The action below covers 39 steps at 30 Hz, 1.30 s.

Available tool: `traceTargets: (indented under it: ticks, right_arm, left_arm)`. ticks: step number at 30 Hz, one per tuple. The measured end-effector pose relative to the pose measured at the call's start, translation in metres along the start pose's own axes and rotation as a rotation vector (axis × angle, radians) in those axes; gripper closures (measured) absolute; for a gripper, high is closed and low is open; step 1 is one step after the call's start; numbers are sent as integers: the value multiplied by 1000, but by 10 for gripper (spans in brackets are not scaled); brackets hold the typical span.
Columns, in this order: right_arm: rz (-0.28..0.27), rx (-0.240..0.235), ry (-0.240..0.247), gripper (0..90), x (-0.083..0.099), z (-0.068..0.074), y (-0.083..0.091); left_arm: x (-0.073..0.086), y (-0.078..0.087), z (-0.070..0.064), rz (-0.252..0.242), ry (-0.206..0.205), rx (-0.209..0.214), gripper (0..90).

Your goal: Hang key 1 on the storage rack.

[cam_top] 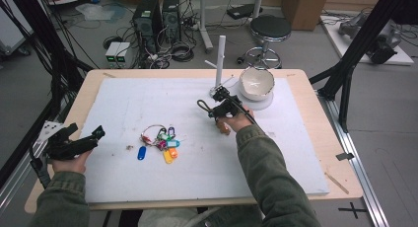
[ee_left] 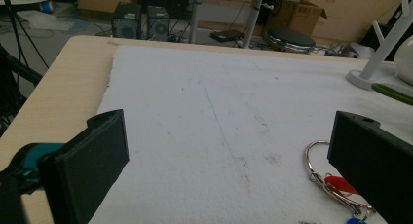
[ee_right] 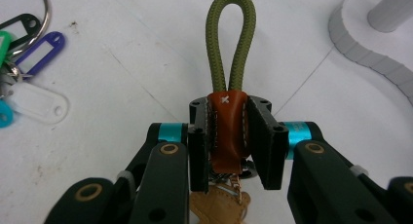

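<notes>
Two grippers noted. Right gripper [ee_right: 229, 141] clenched on key fob [ee_right: 227, 131], held above mat [cam_top: 148, 103] near stand [cam_top: 220, 64]. Left gripper [cam_top: 84, 140] released, jaws wide, at mat edge. Risk judged: narrow bite on leather tab; fob could twist or slip while being hooked.

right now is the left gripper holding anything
No: in the left gripper view the left gripper stands wide open over the bare white foam mat.
</notes>
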State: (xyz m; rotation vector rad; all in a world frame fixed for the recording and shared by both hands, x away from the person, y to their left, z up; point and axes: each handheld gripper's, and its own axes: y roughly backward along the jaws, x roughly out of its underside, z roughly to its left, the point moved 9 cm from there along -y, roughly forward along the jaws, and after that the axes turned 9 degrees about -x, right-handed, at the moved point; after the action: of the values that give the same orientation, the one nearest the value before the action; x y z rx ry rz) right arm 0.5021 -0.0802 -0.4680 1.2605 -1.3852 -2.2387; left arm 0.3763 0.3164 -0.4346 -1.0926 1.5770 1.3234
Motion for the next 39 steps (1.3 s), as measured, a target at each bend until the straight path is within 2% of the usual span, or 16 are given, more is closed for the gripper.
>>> traceTargets:
  ticks: [5, 11, 14, 15, 19, 21, 28, 32, 39]
  right_arm:
    - [-10, 6, -9, 714, 0, 0, 10]
    - [-62, 4, -1, 714, -4, 0, 29]
    - [-95, 12, 1, 714, -9, -1, 46]
    - [-95, 12, 1, 714, -9, -1, 46]
    - [-156, 16, 1, 714, -20, -4, 69]
    - [-159, 28, -2, 713, -21, -5, 73]
    - [-184, 82, 34, 713, -32, -5, 105]
    - [-197, 95, 46, 711, -40, -4, 119]
    - [-204, 109, 43, 711, -44, -9, 127]
  left_arm:
    - [0, 0, 0, 1, 1, 4, 17]
    - [0, 0, 0, 1, 2, 1, 17]
    - [-1, -1, 1, -3, 9, -5, 17]
    - [-1, -1, 1, -3, 9, -5, 17]
    - [-1, -1, 3, -7, 17, -10, 17]
    - [-1, -1, 2, -7, 18, -8, 17]
    - [-1, -1, 2, -7, 17, -4, 17]
    - [-1, -2, 2, -6, 17, -5, 17]
    - [-1, -2, 2, -5, 20, -5, 17]
